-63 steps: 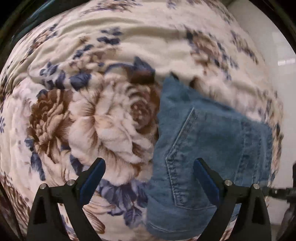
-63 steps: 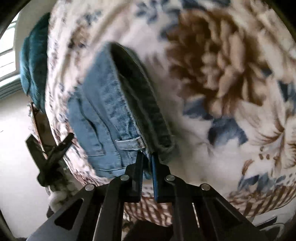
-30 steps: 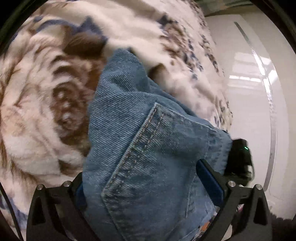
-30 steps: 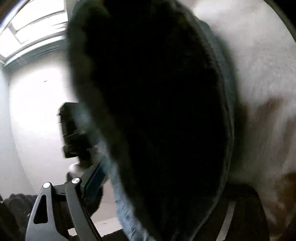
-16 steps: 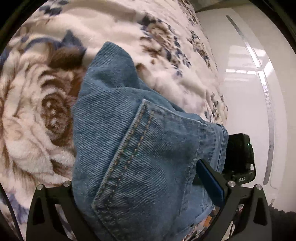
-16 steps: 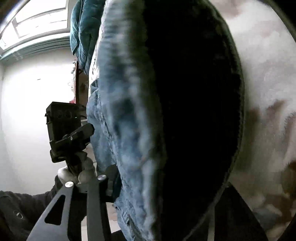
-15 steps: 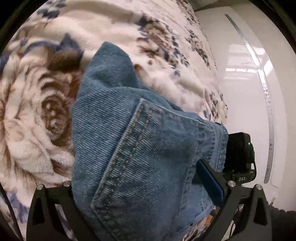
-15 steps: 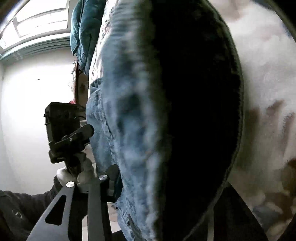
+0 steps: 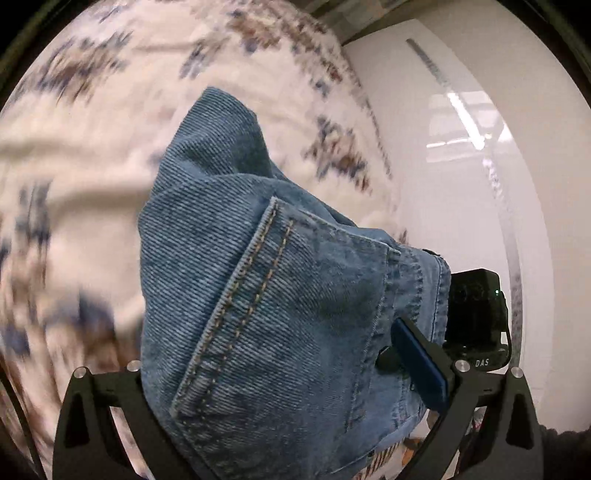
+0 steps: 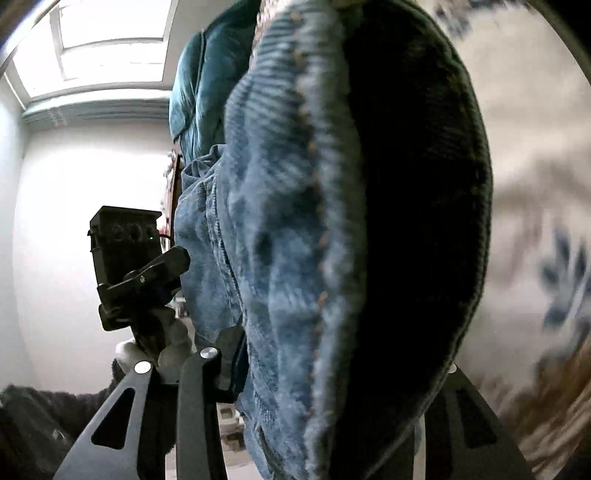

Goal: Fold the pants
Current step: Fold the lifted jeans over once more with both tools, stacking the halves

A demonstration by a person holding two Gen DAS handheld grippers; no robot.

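The blue denim pants (image 9: 266, 295) are lifted off the floral blanket (image 9: 74, 155) and hang folded between the two grippers. In the left wrist view the denim fills the space between the fingers of my left gripper (image 9: 273, 369); the left finger is hidden behind the cloth and the blue pad of the right finger (image 9: 421, 362) presses on the waistband. In the right wrist view the pants (image 10: 288, 258) drape over my right gripper (image 10: 321, 376), hiding its right finger. The other gripper (image 10: 144, 269) shows at the left of that view.
The floral blanket (image 10: 535, 184) covers the bed below. A white wall or wardrobe (image 9: 461, 166) stands at the right of the left wrist view. A teal cushion (image 10: 207, 74) and a window (image 10: 110, 33) show beyond the bed.
Both grippers have lifted the pants further off the blanket and swung over it; the blanket is now motion-blurred. The hold on the denim looks the same.
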